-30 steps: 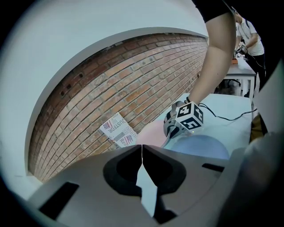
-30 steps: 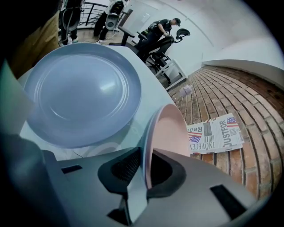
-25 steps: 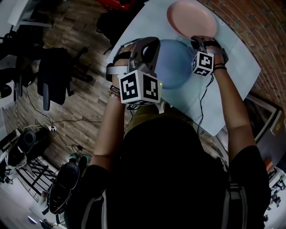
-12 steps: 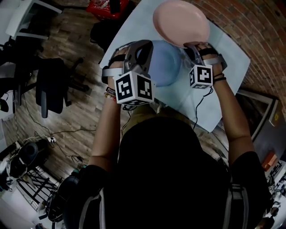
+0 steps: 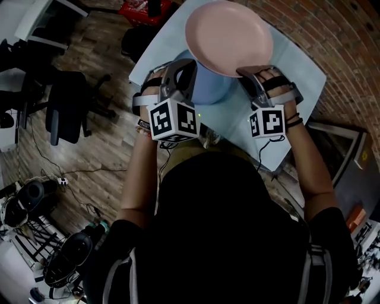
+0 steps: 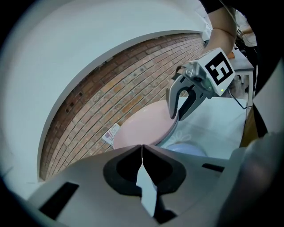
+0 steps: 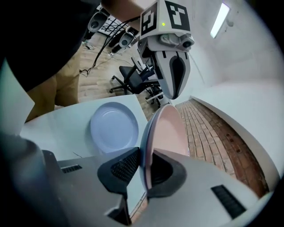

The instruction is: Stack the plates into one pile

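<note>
A pink plate [image 5: 228, 37] hangs tilted above the pale table [image 5: 285, 77]; my right gripper [image 5: 249, 72] is shut on its near rim. In the right gripper view the rim [image 7: 146, 146] stands edge-on between the pads of my right gripper [image 7: 144, 166]. A blue plate [image 5: 208, 89] lies flat on the table, half hidden under the pink one; it shows whole in the right gripper view [image 7: 114, 126]. My left gripper [image 5: 183, 66] hovers over the blue plate's left edge, its jaws shut with nothing in them [image 6: 142, 148].
A brick surface [image 5: 332, 35] borders the table on the right. Black office chairs [image 5: 68, 104] and cables stand on the wood floor to the left. A red object [image 5: 148, 7] lies beyond the table's far corner.
The pink plate has risen off the table in my right gripper and swung left, now overlapping the blue plate. My left gripper has barely moved.
</note>
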`<action>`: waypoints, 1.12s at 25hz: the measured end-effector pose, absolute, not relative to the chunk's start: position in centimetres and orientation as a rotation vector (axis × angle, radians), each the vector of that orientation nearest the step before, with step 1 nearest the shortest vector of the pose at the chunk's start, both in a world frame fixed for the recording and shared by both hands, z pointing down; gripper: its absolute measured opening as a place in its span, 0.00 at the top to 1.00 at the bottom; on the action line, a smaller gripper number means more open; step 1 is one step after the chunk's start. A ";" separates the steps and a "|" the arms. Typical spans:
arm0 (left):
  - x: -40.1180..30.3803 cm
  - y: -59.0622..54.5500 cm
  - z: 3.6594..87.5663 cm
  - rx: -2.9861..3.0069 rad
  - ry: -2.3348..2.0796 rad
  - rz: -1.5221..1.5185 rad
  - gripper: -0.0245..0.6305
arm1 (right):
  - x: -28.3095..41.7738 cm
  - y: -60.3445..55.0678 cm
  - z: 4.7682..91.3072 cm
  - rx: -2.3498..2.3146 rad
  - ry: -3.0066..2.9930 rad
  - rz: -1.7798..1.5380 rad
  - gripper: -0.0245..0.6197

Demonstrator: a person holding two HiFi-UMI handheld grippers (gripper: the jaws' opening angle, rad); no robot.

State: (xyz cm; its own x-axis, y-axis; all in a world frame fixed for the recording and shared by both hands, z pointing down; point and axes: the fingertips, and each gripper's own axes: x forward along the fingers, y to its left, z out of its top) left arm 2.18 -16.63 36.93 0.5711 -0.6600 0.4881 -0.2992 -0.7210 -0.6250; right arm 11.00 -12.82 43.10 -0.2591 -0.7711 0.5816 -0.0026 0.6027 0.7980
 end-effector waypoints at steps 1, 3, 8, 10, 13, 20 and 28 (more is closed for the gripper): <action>2.1 -16.0 36.9 -2.319 0.777 -1.006 0.93 | 10.7 -12.0 42.9 0.639 -1.692 -0.850 0.85; 1.9 -14.7 36.8 -2.310 0.794 -1.008 0.93 | 10.3 -10.5 42.6 0.630 -1.704 -0.869 0.84; 0.9 -12.5 36.8 -2.289 0.843 -1.023 0.93 | 9.9 -7.9 42.7 0.608 -1.716 -0.902 0.84; 0.4 -12.3 36.8 -2.289 0.857 -1.029 0.93 | 9.6 -7.7 42.8 0.599 -1.716 -0.904 0.84; -0.1 -12.3 36.4 -2.294 0.856 -1.036 0.93 | 9.2 -7.5 42.6 0.587 -1.720 -0.898 0.84; -0.9 -12.9 36.3 -2.302 0.851 -1.058 0.93 | 7.7 -7.8 43.8 0.555 -1.749 -0.875 0.84; -2.9 -12.3 37.3 -2.333 0.886 -1.108 0.93 | 5.8 -6.7 47.1 0.445 -1.793 -0.836 0.84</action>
State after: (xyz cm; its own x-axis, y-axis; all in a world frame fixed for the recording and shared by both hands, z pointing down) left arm -2.91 -12.28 37.27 0.4826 -0.6937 0.5346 -0.3694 -0.7147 -0.5939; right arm 5.83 -6.74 47.10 -0.3714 -0.6499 0.6631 0.0900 0.6856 0.7224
